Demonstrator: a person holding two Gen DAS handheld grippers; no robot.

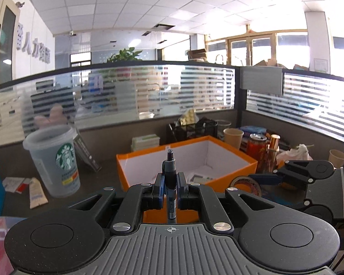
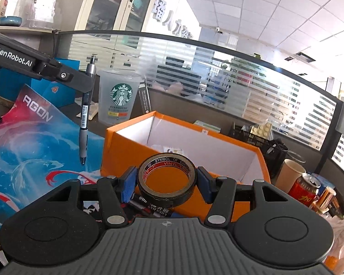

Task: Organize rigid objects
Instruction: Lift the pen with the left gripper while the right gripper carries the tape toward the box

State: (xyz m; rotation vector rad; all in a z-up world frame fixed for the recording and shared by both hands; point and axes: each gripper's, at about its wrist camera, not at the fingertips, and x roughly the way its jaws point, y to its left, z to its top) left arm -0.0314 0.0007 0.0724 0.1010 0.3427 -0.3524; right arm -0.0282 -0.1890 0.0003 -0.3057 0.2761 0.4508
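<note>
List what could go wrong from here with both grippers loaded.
1. The left gripper pinches the pen near its top, so the long body hanging below could swing or slip.
2. The right gripper grips the tape roll across its round rim; it might roll out short of the orange box.

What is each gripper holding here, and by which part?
The left gripper clamps a dark blue-grey pen around its upper barrel, tip hanging down. The right gripper holds a black vinyl tape roll across its outer rim.
</note>
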